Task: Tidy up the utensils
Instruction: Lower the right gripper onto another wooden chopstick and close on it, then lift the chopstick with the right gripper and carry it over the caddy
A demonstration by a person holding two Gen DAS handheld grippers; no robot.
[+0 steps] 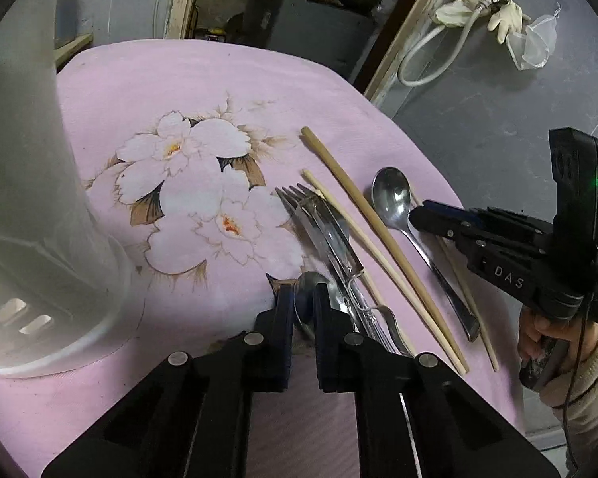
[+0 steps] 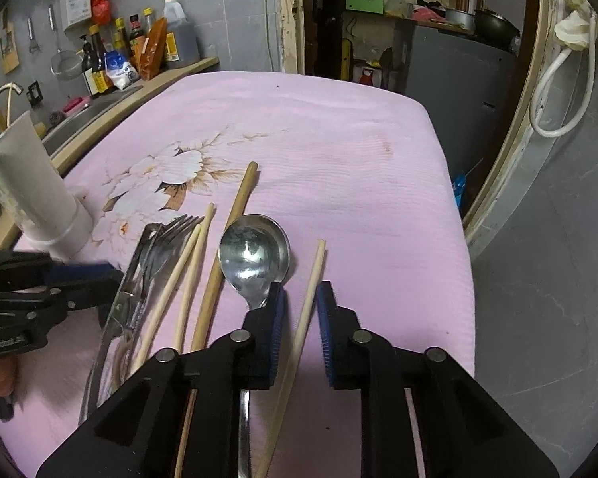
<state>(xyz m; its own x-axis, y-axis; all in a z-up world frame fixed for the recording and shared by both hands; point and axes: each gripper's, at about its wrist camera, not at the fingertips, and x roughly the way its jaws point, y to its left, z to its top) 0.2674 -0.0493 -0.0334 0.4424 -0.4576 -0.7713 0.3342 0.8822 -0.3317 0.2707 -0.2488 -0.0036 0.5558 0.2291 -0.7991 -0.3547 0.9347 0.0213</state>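
Utensils lie in a row on the pink floral cloth [image 1: 171, 91]. A large spoon [image 1: 392, 195] lies at the right, with forks and a knife [image 1: 319, 223] and several chopsticks [image 1: 362, 207] beside it. My left gripper [image 1: 303, 294] is nearly shut around a small spoon [image 1: 313, 283] at the near end of the pile. My right gripper [image 2: 299, 298] is open and straddles a single pale chopstick [image 2: 313, 279], just right of the large spoon [image 2: 255, 251]. The right gripper also shows in the left wrist view [image 1: 430, 215].
A white utensil holder [image 2: 36, 187] stands on the cloth at the left and fills the left wrist view's left side [image 1: 28, 199]. A counter with bottles [image 2: 139, 51] lies beyond it. The cloth's right edge [image 2: 454, 207] drops to the grey floor.
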